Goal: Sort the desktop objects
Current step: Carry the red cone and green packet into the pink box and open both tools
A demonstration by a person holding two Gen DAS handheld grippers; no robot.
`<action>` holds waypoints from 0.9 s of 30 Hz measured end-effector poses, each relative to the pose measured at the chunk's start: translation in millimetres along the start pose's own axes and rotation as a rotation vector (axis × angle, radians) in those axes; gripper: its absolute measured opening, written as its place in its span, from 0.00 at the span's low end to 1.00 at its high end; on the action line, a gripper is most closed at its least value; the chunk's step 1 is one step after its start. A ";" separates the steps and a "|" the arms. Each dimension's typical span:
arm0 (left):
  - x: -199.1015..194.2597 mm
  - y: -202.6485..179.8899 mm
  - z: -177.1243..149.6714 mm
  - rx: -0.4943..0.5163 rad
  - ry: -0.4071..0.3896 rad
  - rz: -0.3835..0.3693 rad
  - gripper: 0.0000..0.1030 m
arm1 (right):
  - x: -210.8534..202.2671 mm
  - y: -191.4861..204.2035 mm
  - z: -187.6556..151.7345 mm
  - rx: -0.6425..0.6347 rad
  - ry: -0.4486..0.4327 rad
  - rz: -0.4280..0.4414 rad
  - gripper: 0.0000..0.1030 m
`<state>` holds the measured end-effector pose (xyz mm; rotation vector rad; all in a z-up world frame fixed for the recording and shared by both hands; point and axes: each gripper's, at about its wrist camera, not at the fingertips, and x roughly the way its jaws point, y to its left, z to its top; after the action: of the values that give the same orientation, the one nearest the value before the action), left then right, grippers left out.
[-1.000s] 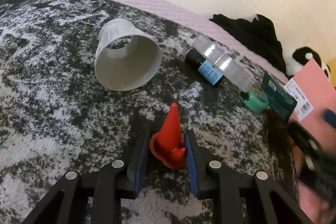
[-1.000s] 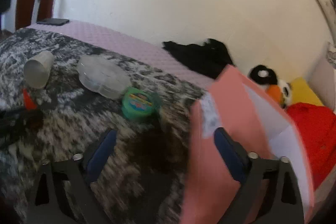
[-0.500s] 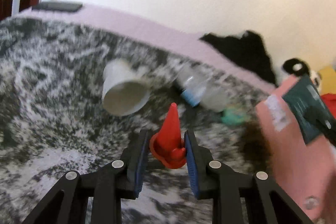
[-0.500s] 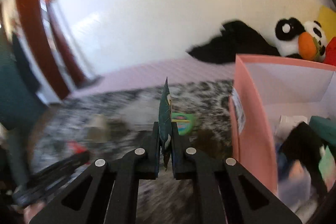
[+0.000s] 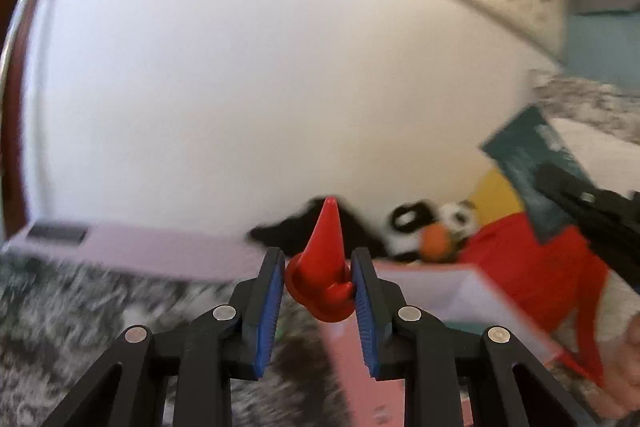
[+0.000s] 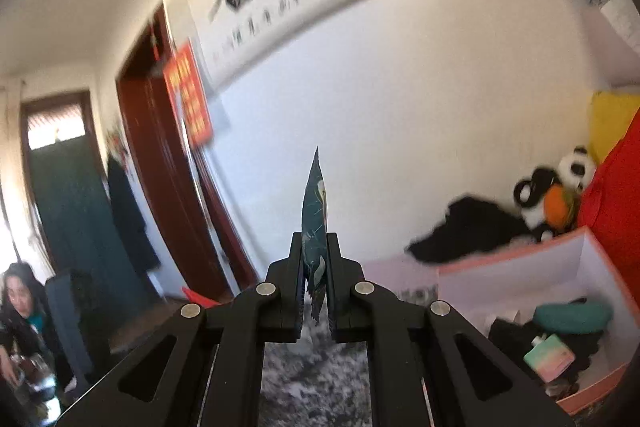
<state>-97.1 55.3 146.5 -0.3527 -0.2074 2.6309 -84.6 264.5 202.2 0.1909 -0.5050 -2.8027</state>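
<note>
My left gripper is shut on a small red cone, held up in the air with its tip pointing away. My right gripper is shut on a thin dark green packet, seen edge-on and standing upright between the pads. In the left wrist view the same green packet shows at the right, in the black right gripper. The pink box with a white inside sits at the lower right and holds several items.
The black-and-white patterned cover lies below both grippers. A panda plush, black cloth and a red cushion lie by the white wall. A person sits at the far left near a dark red door frame.
Both grippers rose from the cover and now point nearly level at the wall. The right gripper went from open beside the box to shut on the green packet. The cone stayed gripped.
</note>
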 end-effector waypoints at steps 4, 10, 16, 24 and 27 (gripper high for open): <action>-13.2 -51.7 11.4 0.047 -0.057 -0.109 0.28 | -49.1 -5.3 21.3 0.001 -0.100 -0.015 0.08; 5.4 -104.6 8.6 0.113 -0.073 -0.199 0.28 | -107.4 -32.5 44.1 0.025 -0.181 -0.085 0.09; 72.0 -120.5 -12.5 0.084 0.045 -0.205 0.29 | -115.2 -83.4 47.1 0.053 -0.133 -0.223 0.09; 182.3 -97.2 -80.0 -0.042 0.391 -0.108 0.86 | -14.4 -193.0 -10.0 0.223 0.339 -0.437 0.76; 173.1 -80.9 -74.0 -0.092 0.374 -0.080 0.86 | -6.4 -212.4 -21.8 0.322 0.368 -0.447 0.76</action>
<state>-188.8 214.6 55.9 -0.8375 -0.2119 2.4265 -128.8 450.1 106.1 0.9755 -0.9083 -2.9695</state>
